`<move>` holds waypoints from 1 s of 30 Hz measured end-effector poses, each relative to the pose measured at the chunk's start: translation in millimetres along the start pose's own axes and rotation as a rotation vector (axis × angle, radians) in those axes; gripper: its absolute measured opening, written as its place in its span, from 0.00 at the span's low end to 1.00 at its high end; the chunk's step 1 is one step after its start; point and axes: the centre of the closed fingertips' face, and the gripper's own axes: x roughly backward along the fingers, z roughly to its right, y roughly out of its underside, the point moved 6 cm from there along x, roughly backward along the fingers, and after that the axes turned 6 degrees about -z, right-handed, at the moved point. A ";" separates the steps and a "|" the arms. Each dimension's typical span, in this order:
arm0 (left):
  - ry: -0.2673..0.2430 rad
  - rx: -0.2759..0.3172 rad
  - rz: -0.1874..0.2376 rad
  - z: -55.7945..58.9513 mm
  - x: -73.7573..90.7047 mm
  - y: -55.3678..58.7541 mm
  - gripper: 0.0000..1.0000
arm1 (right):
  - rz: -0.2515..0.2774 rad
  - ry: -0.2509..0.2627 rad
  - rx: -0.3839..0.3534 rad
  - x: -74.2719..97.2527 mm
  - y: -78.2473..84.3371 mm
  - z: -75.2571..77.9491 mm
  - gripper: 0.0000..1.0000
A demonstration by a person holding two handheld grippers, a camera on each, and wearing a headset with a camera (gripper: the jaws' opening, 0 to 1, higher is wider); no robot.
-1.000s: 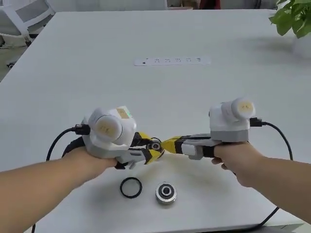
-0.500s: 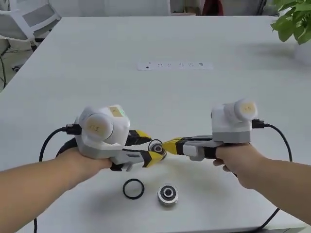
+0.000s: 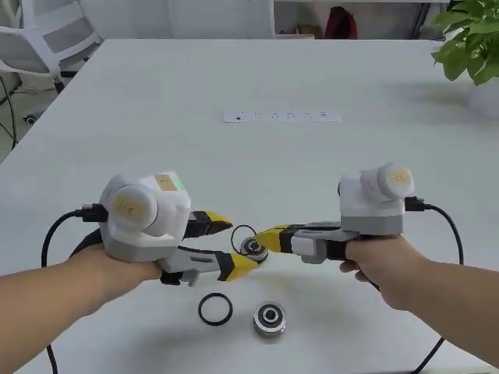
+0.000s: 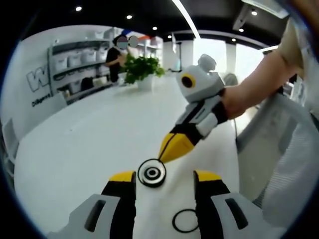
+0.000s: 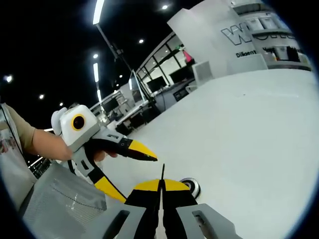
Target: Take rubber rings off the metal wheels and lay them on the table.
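The wheel (image 3: 252, 248) hangs above the counter (image 3: 257, 164), over its near edge, in the gap between the two jaws of the left tongs (image 4: 164, 177). In the left gripper view it sits close against one yellow jaw tip, with a clear gap to the other; whether it touches that first tip I cannot tell. Its flat round face looks back along the left tongs, so its axle runs roughly along their length.

The rubber ring (image 5: 162, 173) is drawn partly off the wheel as a thin loop that reaches to the tips of the right tongs (image 3: 262, 234). In the right gripper view it shows edge-on, as a thin dark line rising from between the jaws.

The left tongs stand wide apart and grip nothing. The right tongs are closed tip to tip, pinching the ring, and meet the left tongs nose to nose from the opposite side, with the wheel just beyond their tips.

Below both, by the counter's near edge, a loose ring (image 3: 215, 308) lies flat, and a second wheel (image 3: 270, 318) rests just beside it.
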 end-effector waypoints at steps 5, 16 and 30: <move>0.006 0.005 0.012 3.1 11.7 1.0 0.51 | -0.001 -0.014 0.001 0.3 0.0 -5.7 0.00; 0.009 0.017 0.036 9.4 35.9 5.7 0.56 | -0.011 -0.050 0.002 0.9 1.8 -19.1 0.00; 0.006 0.034 0.038 18.7 59.0 18.5 0.63 | -0.034 -0.105 -0.013 -3.6 6.1 -31.2 0.00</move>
